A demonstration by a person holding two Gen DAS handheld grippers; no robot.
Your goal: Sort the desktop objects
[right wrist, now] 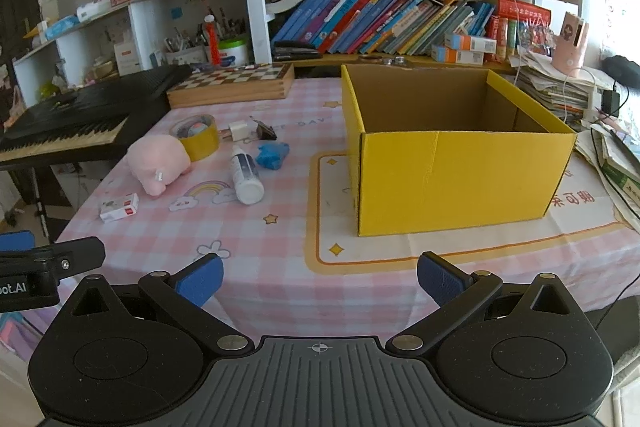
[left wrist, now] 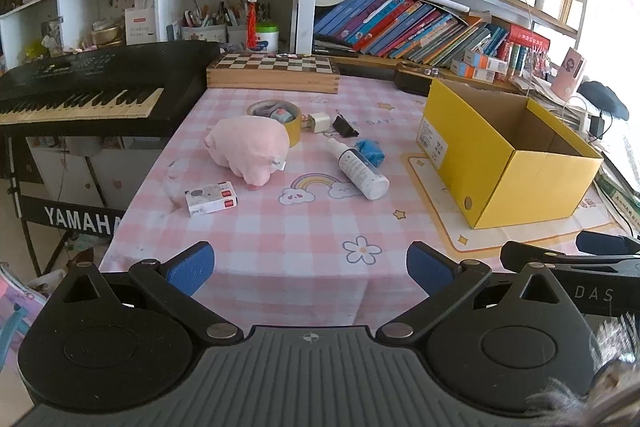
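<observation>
On the pink checked tablecloth that covers the surface, the loose things lie in a cluster to the left of an open yellow cardboard box, which looks empty and is the likely place for them. Both grippers hover at the near edge, well apart from everything: the left gripper and the right gripper each have their blue-padded fingers spread wide with nothing between them. The pink plush pig toy is soft and light and would squash under the fingers, so a hold across its round body seems best; its snout points toward the near edge. The white plastic spray bottle with a dark label lies on its side, its long axis running diagonally, nozzle toward the far side and flat base toward the viewer; it looks stiff, smooth and apt to roll, so a grip across the middle of the barrel would suit. Just beside it sits a crumpled blue soft lump, easily pinched. The roll of yellow tape lies flat behind the pig with something small inside its ring. A white charger plug and black binder clip are small and rigid. The small white card box lies flat, long axis roughly left to right.
</observation>
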